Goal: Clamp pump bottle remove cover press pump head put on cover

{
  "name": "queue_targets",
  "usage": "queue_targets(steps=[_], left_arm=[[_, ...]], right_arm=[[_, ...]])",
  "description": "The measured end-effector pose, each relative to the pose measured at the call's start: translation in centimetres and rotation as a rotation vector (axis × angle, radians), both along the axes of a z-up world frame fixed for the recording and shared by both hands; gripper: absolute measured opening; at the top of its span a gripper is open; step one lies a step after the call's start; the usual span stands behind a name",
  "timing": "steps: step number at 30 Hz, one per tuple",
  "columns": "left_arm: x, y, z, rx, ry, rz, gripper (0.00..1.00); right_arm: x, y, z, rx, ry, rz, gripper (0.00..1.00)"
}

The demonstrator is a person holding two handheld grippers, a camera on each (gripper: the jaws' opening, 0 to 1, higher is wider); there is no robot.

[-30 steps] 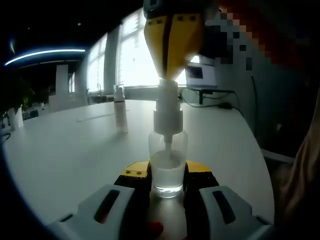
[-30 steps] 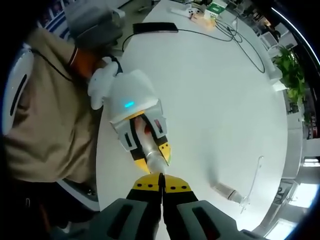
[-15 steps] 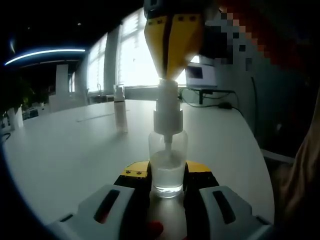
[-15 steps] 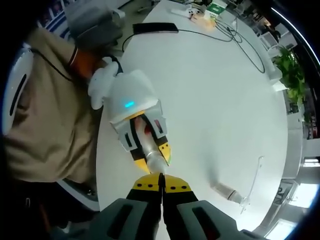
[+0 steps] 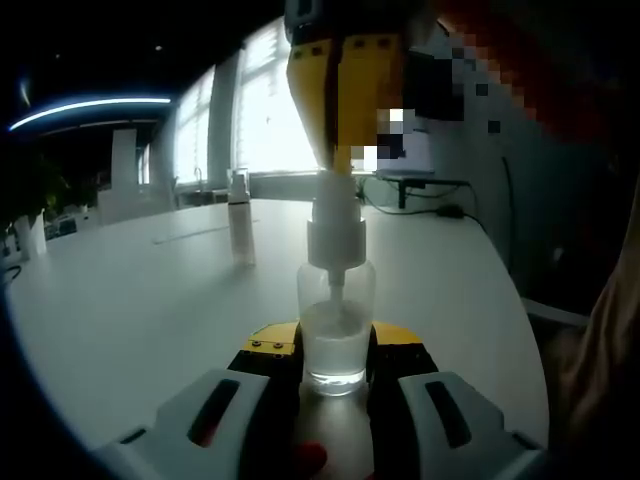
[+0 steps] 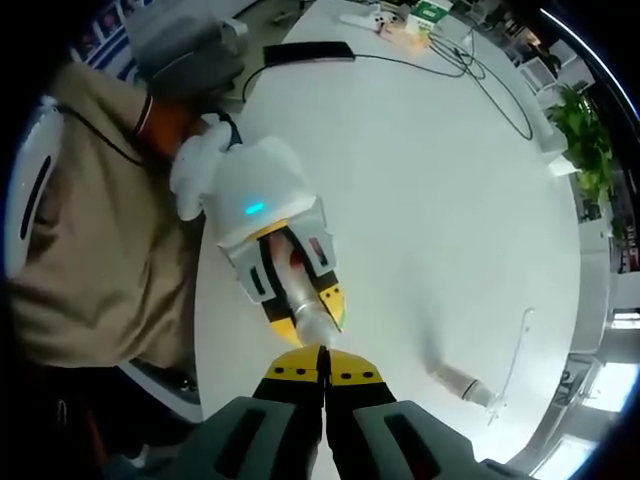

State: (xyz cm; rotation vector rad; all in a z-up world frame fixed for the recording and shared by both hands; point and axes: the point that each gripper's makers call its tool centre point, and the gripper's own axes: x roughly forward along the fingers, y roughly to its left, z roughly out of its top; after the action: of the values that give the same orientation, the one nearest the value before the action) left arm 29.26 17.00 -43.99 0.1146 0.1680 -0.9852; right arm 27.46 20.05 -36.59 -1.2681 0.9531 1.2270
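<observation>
Now | L gripper [image 5: 335,372] grips pump bottle [image 5: 335,330] | R gripper [image 6: 322,372] clenched atop pump head [image 5: 336,225]

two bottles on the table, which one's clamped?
The clear pump bottle, upright between the left gripper's jaws. The other bottle stands free farther back on the white table.

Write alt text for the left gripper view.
A clear pump bottle stands upright on a white table, clamped between the left gripper jaws. The right gripper, shut, meets the pump head from above. A cover stands behind.
</observation>
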Motion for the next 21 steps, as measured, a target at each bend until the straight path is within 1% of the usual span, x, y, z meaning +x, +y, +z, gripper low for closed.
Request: queue_targets(steps=[9, 16, 21], left_arm=[[-0.03, -0.01, -0.02, 0.0, 0.001, -0.001, 0.15], [0.03, -0.01, -0.05, 0.0, 0.001, -0.001, 0.15], [-0.03, -0.02, 0.0, 0.001, 0.0, -0.001, 0.15]], right_arm=[[-0.15, -0.03, -0.21, 0.009, 0.019, -0.011, 0.0], [-0.27, 0.02, -0.24, -0.012, 0.0, 0.006, 0.0], [-0.29, -0.01, -0.23, -0.009, -0.001, 0.005, 0.0]])
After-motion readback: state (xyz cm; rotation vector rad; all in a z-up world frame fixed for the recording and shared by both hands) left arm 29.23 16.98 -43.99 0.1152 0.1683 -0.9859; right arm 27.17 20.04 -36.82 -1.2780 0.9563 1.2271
